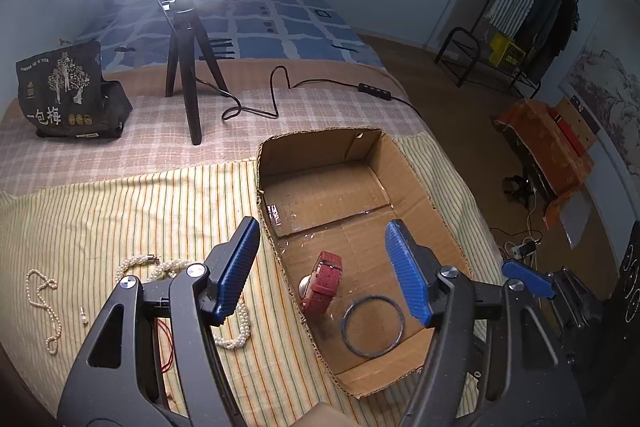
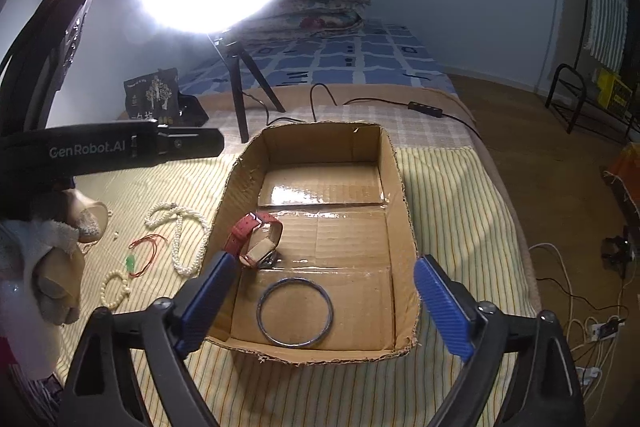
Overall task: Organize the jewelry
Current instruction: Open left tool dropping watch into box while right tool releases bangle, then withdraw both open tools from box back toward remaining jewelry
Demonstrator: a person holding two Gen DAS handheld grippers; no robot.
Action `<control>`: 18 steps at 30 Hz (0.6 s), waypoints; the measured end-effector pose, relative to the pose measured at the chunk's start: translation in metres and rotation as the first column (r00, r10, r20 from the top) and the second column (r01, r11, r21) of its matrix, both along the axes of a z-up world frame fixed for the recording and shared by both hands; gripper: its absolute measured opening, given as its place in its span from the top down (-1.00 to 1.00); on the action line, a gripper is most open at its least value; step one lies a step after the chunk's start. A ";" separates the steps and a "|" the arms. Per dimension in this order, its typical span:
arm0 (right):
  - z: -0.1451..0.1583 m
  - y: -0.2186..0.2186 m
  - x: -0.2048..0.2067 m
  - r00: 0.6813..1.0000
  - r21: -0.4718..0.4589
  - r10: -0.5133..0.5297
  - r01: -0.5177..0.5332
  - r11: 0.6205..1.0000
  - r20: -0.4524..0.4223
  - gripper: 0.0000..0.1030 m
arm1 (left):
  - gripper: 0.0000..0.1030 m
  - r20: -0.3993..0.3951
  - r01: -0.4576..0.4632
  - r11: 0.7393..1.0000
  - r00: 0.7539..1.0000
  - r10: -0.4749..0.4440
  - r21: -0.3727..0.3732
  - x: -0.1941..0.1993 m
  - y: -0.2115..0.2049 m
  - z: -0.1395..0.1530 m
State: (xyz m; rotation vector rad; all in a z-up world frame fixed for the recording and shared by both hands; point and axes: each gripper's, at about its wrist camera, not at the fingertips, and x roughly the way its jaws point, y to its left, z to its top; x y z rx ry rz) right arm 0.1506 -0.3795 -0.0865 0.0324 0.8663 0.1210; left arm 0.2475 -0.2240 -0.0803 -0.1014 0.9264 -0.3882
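Note:
An open cardboard box point(image 1: 416, 183) point(image 2: 400, 187) lies on a striped cloth. Inside it are a red-strap watch point(image 1: 322, 287) point(image 2: 256, 237) and a metal bangle point(image 1: 373, 325) point(image 2: 295, 311). Left of the box on the cloth lie a thick pearl necklace point(image 1: 160, 265) point(image 2: 180, 231), a thin pearl strand point(image 1: 44, 303), a small earring point(image 1: 84, 317), a red cord point(image 2: 148, 251) and a pearl bracelet point(image 2: 114, 289). My left gripper point(image 1: 320, 267) is open and empty over the box's left wall. My right gripper point(image 2: 324, 297) is open and empty above the box's near end.
A ring light on a black tripod point(image 1: 188, 67) point(image 2: 240, 95) stands behind the box, its cable point(image 1: 280, 95) trailing right. A black bag point(image 1: 68, 95) point(image 2: 156, 95) sits at the far left. The floor drops away to the right with cables point(image 2: 592, 323).

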 end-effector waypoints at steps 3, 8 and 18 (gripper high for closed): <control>0.002 0.001 -0.001 1.000 -0.005 -0.010 0.011 1.000 0.007 -0.92 | -0.33 0.006 0.005 1.000 1.000 -0.005 0.015 -0.004 0.002 0.002; 0.007 0.008 -0.007 1.000 -0.014 -0.005 0.006 1.000 0.020 -0.92 | -0.37 0.021 0.002 0.999 1.000 -0.003 0.047 -0.012 0.013 0.006; 0.022 0.034 -0.016 0.998 -0.022 0.027 -0.025 0.999 0.054 -0.92 | -0.37 0.043 -0.062 0.996 0.997 0.059 0.071 -0.025 0.081 0.021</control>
